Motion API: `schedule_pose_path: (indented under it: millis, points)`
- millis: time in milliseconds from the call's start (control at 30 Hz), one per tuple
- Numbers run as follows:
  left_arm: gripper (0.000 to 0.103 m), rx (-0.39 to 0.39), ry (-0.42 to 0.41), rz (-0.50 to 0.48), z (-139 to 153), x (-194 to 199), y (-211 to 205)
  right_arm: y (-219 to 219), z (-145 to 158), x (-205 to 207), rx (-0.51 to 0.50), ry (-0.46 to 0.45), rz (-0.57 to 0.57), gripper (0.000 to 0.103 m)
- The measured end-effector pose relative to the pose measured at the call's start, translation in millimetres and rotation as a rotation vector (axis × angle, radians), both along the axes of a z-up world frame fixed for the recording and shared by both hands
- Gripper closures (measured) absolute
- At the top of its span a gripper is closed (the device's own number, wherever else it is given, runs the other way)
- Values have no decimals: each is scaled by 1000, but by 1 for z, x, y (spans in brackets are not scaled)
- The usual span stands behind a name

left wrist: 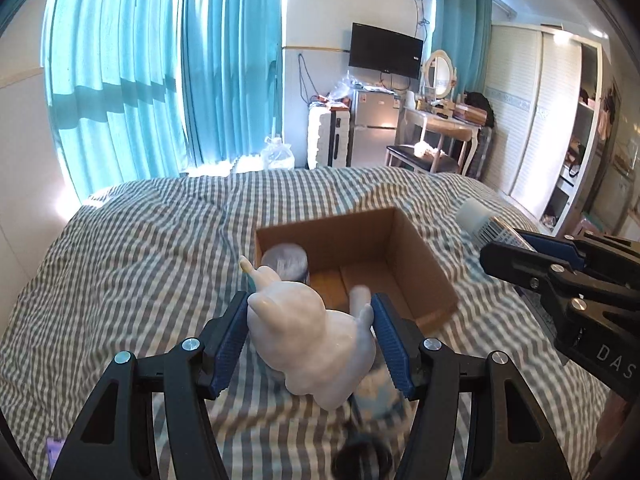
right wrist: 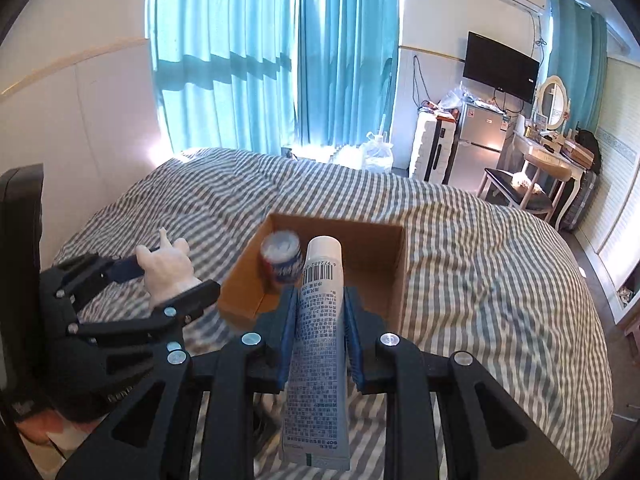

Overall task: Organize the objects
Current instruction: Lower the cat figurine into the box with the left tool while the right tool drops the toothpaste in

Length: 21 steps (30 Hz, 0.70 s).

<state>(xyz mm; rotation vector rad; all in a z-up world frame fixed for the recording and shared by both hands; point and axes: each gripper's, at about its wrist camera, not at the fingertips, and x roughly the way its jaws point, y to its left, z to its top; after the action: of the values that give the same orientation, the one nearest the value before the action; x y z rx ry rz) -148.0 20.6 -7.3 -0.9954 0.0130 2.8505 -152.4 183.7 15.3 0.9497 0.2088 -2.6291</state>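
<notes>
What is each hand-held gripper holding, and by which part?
Left hand-held gripper: white animal figurine, gripped across its body. Right hand-held gripper: tube, gripped mid-length.

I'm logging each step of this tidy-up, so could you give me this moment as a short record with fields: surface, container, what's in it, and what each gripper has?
surface: bed with grey-and-white checked cover
container: open cardboard box on the bed
in box: one can, at the left wall
left gripper: shut on white unicorn figurine, near the box
right gripper: shut on white tube, cap end pointing toward the box
still to go in: figurine and tube
</notes>
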Motion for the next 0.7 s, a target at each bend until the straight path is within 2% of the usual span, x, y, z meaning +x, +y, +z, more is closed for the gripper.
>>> schedule_pose_path:
  millis: [233, 500, 700]
  points:
    - [40, -20, -37, 1, -17, -67, 3, -10, -10, -74, -7, -31, 1, 81]
    - [40, -14, -111, -17, -65, -131, 5, -15, -61, -150, -15, -126, 0, 80]
    - [40, -17, -120, -74, -89, -141, 14, -6, -98, -181, -13, -176, 8, 80]
